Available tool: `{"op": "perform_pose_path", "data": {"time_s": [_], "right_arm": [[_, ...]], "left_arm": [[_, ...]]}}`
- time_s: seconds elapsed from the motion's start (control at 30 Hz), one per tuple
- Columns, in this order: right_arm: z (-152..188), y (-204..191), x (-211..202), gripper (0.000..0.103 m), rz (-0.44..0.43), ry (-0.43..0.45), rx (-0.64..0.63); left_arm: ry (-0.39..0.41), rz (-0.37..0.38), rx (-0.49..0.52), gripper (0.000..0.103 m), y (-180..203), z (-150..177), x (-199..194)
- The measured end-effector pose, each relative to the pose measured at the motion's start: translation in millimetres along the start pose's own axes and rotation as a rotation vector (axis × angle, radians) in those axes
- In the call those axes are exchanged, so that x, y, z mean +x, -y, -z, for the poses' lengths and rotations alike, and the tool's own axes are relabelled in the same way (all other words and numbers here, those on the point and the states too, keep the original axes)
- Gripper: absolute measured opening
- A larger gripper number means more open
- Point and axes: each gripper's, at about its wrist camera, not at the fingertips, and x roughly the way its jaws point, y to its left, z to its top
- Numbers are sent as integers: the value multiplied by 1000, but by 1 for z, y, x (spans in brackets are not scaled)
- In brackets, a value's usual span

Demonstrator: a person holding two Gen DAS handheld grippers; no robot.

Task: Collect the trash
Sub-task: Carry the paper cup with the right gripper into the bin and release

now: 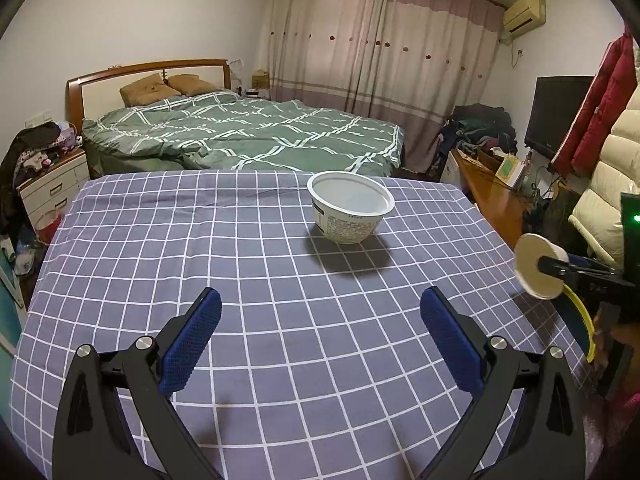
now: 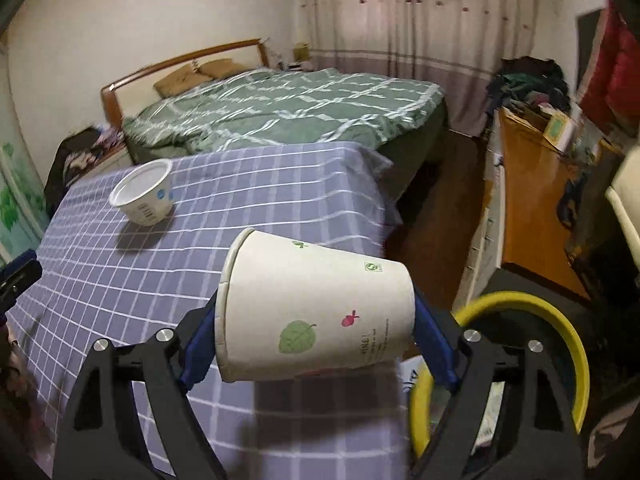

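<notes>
Left gripper (image 1: 320,320) hovers wide open over the checked desk (image 1: 140,280), the white bowl (image 1: 350,206) standing far ahead, slightly right. Right gripper (image 2: 316,340) clamps a sideways paper cup (image 2: 316,312), leaf-printed, at the desk's right edge. Only its own view shows the yellow-rimmed bin (image 2: 576,360) clearly, beneath.

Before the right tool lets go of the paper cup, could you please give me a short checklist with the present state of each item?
1. Right tool clamps the white leaf-printed paper cup: ok.
2. Cup held sideways, off the checked tablecloth: ok.
3. Yellow-rimmed bin right below the cup: not ok, it sits to the right.
4. Bin's free space: cannot tell.
5. Left tool open and empty: ok.
6. White plastic bowl upright on the cloth, awaiting pickup: ok.
</notes>
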Motion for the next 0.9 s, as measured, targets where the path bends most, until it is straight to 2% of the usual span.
{"op": "perform_pose_path", "data": {"time_s": [0.1,0.3,0.5,0.6,0.7,0.9], "right_arm": [[8,26,-12,80,24,12,61],[35,85,-23,80,136,-8,176],[55,119,-23,81,205,-34,242],[60,125,-23,87,218,-39,267],[59,126,-27,87,219,-25,293],[46,78,-52,88,114,82,275]], "left_arm": [[-3,0,1,98,0,0,0],[-4,-1,2,98,0,0,0],[-13,-3,2,98,2,1,2],[-15,-3,2,98,2,1,3],[-16,-2,2,98,2,1,3],[-27,12,8,98,7,2,7]]}}
